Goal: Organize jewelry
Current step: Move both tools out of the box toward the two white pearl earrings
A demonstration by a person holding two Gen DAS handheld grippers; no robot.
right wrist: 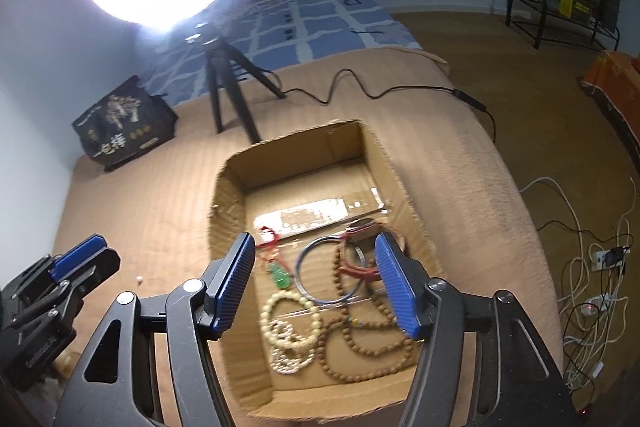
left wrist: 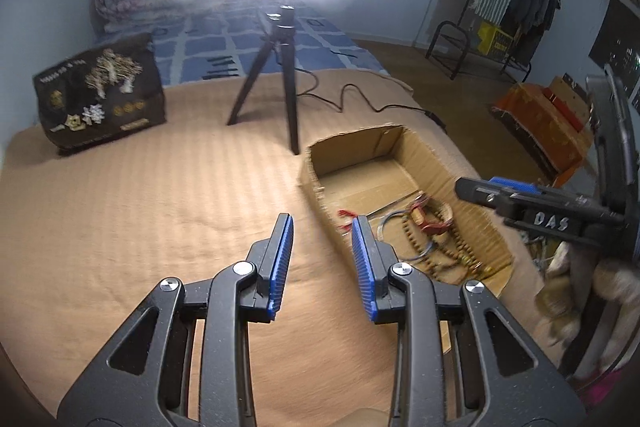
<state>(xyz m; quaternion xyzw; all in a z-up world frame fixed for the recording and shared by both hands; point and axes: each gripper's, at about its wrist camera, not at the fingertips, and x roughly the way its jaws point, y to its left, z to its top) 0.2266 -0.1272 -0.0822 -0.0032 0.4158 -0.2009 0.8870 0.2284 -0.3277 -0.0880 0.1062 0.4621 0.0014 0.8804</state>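
Note:
An open cardboard box (right wrist: 292, 143) lies on the tan blanket and holds the jewelry. Inside are a blue bangle (right wrist: 328, 271), a long brown bead necklace (right wrist: 360, 347), a cream bead bracelet (right wrist: 288, 323), a silver chain (right wrist: 286, 359), a green pendant on red cord (right wrist: 280, 275) and a red piece (right wrist: 360, 269). My right gripper (right wrist: 315, 239) hangs above the box, open, with nothing between its blue pads. My left gripper (left wrist: 322, 221) is over the blanket just left of the box (left wrist: 352, 139), open and empty. A tiny white item (right wrist: 139, 279) lies on the blanket.
A ring light on a black tripod (left wrist: 276, 75) stands behind the box, its cable (left wrist: 344, 99) trailing right. A black printed bag (left wrist: 100, 91) sits at the far left. The bed drops off at the right, where white cables (right wrist: 592, 307) lie on the floor.

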